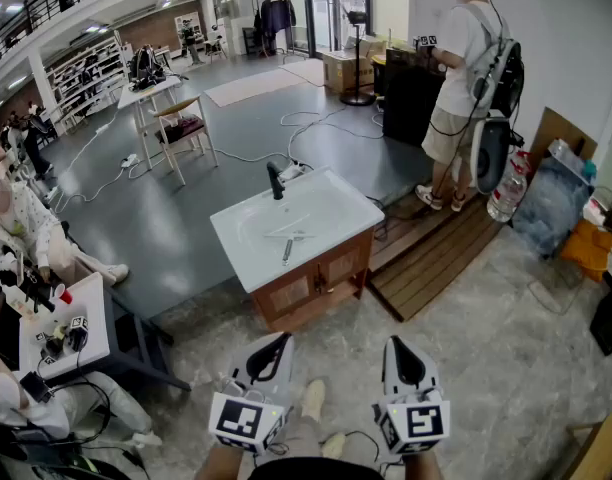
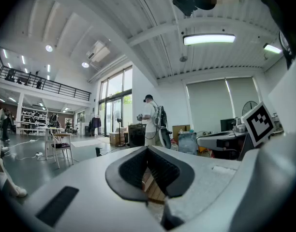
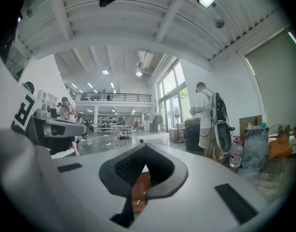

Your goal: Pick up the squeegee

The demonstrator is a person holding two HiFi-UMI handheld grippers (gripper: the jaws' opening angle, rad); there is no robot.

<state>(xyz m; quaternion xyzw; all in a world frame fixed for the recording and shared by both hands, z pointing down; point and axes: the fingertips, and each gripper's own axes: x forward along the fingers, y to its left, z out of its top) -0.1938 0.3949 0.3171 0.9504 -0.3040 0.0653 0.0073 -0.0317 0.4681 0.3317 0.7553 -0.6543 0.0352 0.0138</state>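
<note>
Both grippers shut and empty, low at near edge; squeegee in sink, farther off.

Left gripper (image 1: 279, 340) and right gripper (image 1: 397, 344) side by side, white bodies, marker cubes toward the head camera. In each gripper view, black ribbed pads (image 2: 131, 170) pressed together, nothing between. Small pale grey squeegee (image 1: 287, 246) flat in the basin of the white rectangular sink (image 1: 241, 243) on a brown wooden cabinet (image 1: 316, 283), well apart from both grippers. Black faucet (image 1: 275, 181) upright at far rim. Person in white shirt (image 1: 464, 78) standing far right, back turned.
</note>
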